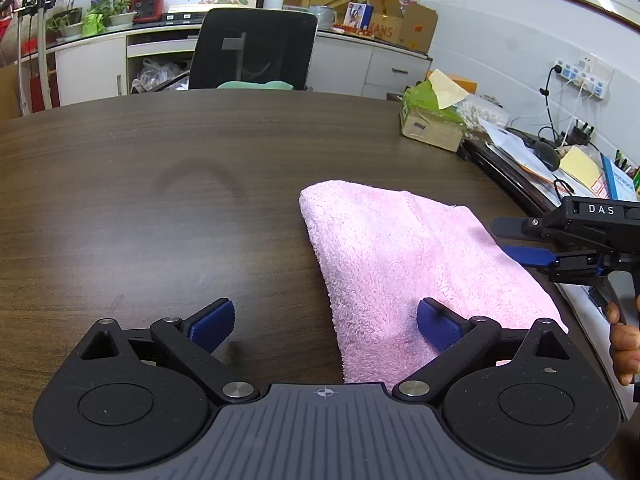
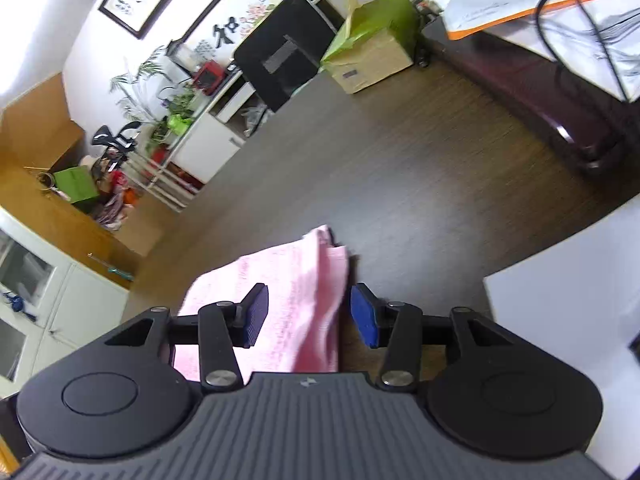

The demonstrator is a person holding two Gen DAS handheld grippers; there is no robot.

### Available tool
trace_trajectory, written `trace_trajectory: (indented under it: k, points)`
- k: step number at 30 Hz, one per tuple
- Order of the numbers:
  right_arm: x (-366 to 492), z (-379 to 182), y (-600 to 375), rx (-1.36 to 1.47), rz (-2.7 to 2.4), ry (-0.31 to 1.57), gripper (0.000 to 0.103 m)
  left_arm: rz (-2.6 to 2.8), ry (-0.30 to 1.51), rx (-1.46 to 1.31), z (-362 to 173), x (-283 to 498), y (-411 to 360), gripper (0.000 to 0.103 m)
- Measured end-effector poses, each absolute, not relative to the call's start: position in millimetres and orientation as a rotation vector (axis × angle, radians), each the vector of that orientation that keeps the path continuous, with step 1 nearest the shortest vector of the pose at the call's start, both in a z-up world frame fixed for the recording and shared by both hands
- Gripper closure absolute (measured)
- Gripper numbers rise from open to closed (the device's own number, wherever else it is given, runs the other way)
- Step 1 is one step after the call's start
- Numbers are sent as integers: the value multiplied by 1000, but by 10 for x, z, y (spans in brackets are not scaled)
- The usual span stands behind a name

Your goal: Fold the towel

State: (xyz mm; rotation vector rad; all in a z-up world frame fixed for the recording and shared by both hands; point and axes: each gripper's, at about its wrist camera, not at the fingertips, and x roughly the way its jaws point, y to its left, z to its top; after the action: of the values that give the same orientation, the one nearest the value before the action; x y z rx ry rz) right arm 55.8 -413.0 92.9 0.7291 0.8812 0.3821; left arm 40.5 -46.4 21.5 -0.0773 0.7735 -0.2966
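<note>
A folded pink towel (image 1: 400, 248) lies on the dark wooden table (image 1: 160, 200), right of centre. My left gripper (image 1: 325, 326) stands open over the towel's near left edge; its right pad (image 1: 438, 328) is above the cloth, its left pad over bare wood. My right gripper (image 1: 499, 239) comes in from the right at the towel's far right edge. In the right wrist view the right gripper (image 2: 310, 315) is open with the towel (image 2: 296, 280) between its jaws, the pads not pressing on it.
A cardboard box with a green bag (image 1: 432, 120) stands at the table's far right. Papers, cables and a mouse (image 1: 548, 156) crowd the right side. A black office chair (image 1: 252, 48) is behind the table. A hand (image 1: 624, 344) holds the right gripper's handle.
</note>
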Motion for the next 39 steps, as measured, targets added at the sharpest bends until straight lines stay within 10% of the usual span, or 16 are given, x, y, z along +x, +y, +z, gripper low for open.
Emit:
trace_trajectory:
  k: [11, 32, 39]
  points:
    - [519, 1034, -4023, 639, 360, 836, 95, -293, 779, -95, 218, 414, -446, 2]
    - [768, 1241, -3783, 413, 431, 757, 96, -277, 756, -127, 300, 422, -354, 0]
    - [662, 1223, -3990, 535, 418, 832, 76, -260, 737, -132, 345, 409, -303, 0]
